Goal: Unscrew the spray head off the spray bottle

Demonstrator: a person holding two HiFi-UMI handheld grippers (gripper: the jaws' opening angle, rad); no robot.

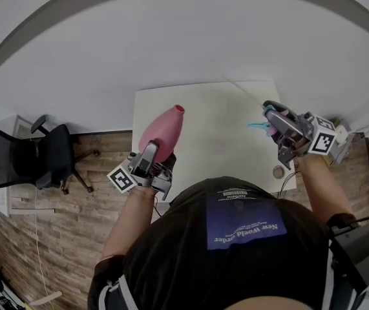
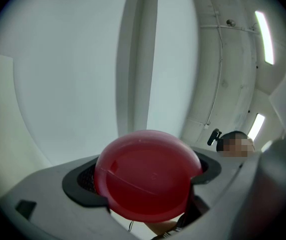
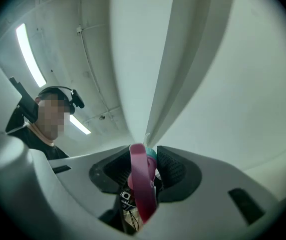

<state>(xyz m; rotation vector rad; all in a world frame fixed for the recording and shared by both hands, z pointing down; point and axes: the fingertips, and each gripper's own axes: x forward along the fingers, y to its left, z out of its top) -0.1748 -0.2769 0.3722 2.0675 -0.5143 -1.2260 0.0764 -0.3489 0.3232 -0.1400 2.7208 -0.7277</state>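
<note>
- Left gripper (image 1: 153, 155) clenched on pink spray bottle (image 1: 163, 131); black pads pressed against both sides of its wide bottom end.
- In left gripper view, rounded red-pink base of bottle (image 2: 148, 181) filling the gap between the jaws, facing the camera.
- Bottle sticking out past the fingertips, tilted up and away from the person, held over the left edge of the white table (image 1: 216, 141), toward the near-left corner.
- Bare open neck (image 1: 179, 108) at the far end, nothing screwed on.
- Right gripper (image 1: 273, 118) grasping the spray head (image 1: 266, 128); jaws partly closed, pads on either side of it.
- In right gripper view, pink trigger strip (image 3: 141, 184) hanging down toward the camera, teal part (image 3: 152, 156) wedged between the pads.
- In head view, teal nozzle tip poking left out of the jaws, over the right edge of the table.
- Spray head and bottle well apart, bare tabletop between them.
- Small round thing (image 1: 278, 171) lying near the near-right corner of the table; too small to tell what.
- Black office chair (image 1: 39, 157) on wooden floor (image 1: 68, 225), off the table's left side.
- Black shirt with blue print patch (image 1: 245, 228) at bottom of head view.
</note>
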